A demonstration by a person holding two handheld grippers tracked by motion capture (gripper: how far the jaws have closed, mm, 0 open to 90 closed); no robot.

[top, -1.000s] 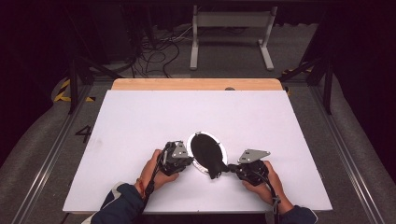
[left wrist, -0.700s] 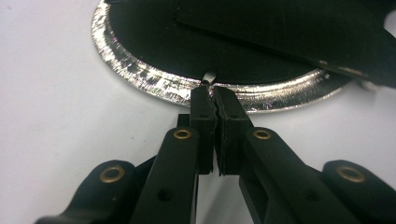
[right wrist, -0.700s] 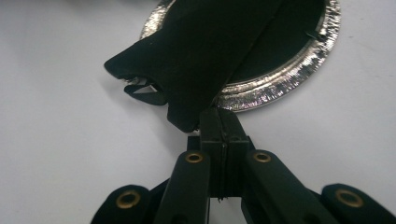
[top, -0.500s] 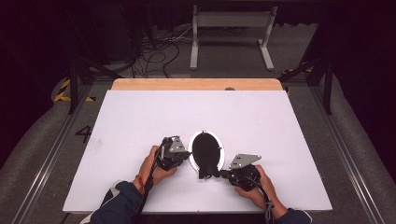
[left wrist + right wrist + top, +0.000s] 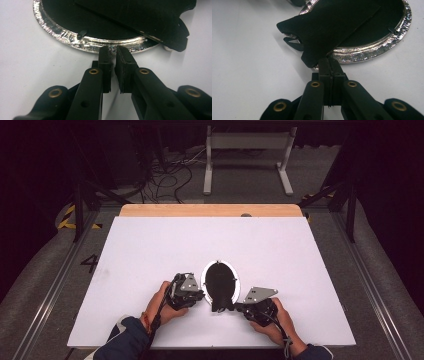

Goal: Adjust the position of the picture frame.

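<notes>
Right gripper (image 5: 329, 62) jaws closed at the black stiff stand flap (image 5: 332, 27) of the oval silver-rimmed photo frame (image 5: 374, 48), left gripper (image 5: 113, 51) jaws, just opening, slightly parted and empty beside its thin, light, likely slippery rim—the best hold.

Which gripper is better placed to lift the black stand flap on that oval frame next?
Right. The right gripper sits shut at the black flap's free edge; the left gripper is only at the oval frame's silver rim, jaws slightly apart.
</notes>
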